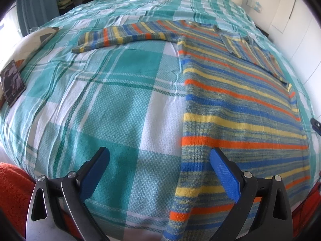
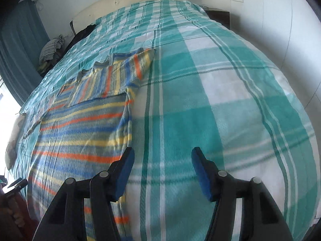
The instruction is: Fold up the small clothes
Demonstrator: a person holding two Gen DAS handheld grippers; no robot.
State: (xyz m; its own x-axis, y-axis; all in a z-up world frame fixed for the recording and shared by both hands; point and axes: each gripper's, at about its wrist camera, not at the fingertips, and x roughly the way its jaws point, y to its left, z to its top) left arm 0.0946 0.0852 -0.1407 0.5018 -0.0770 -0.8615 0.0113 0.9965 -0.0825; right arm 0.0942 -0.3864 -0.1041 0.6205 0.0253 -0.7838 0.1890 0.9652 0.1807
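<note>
Both hand-held grippers, left gripper (image 1: 159, 168) and right gripper (image 2: 162, 170), hover wide and empty beside the striped knitted sweater (image 1: 240, 104) lying flat on the teal checked bedspread (image 1: 120, 100), right sleeve folded in; judging next, the outstretched left sleeve (image 1: 124, 35) needs folding across

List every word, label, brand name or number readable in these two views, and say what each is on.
No readable text in either view.
Dark rectangular phone or tablet on the teal-and-white plaid bedspread: its screen shows a picture, too blurred to read.
Pale blue patches on the white wall: too small to tell.
Striped knitted sweater: stripes only, no visible label.
</note>
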